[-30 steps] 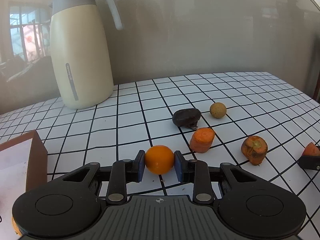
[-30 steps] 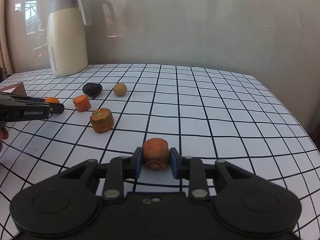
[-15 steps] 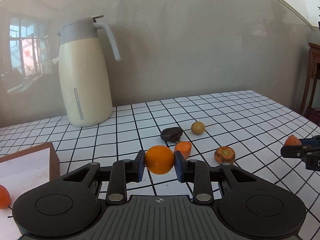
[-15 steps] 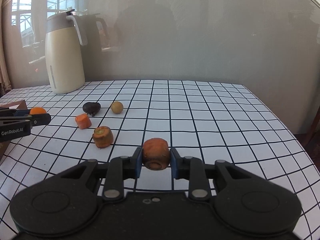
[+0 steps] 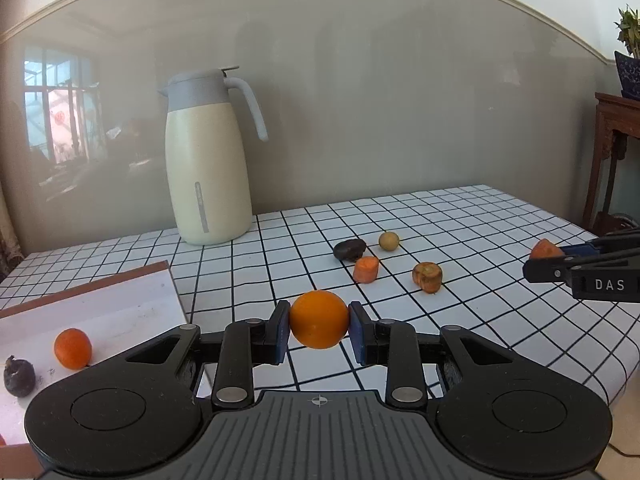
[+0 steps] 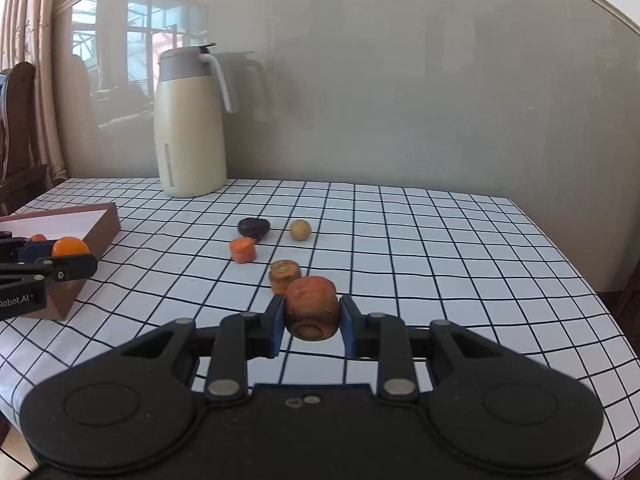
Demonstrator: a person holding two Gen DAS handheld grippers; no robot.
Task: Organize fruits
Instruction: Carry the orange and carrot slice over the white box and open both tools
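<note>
My left gripper is shut on a small orange, held above the table next to a brown box. The box holds another orange and a dark fruit. My right gripper is shut on a carrot chunk, raised over the table's front. On the table lie a dark fruit, a small yellow-brown fruit and two carrot pieces. The left gripper with its orange shows at the left of the right wrist view.
A cream thermos jug stands at the back of the checked tablecloth. The table's right edge drops off near a wooden stand. A grey wall runs behind the table.
Both grippers have lifted and pulled back from the table with their loads. The left one has come beside the box, whose inside now shows.
</note>
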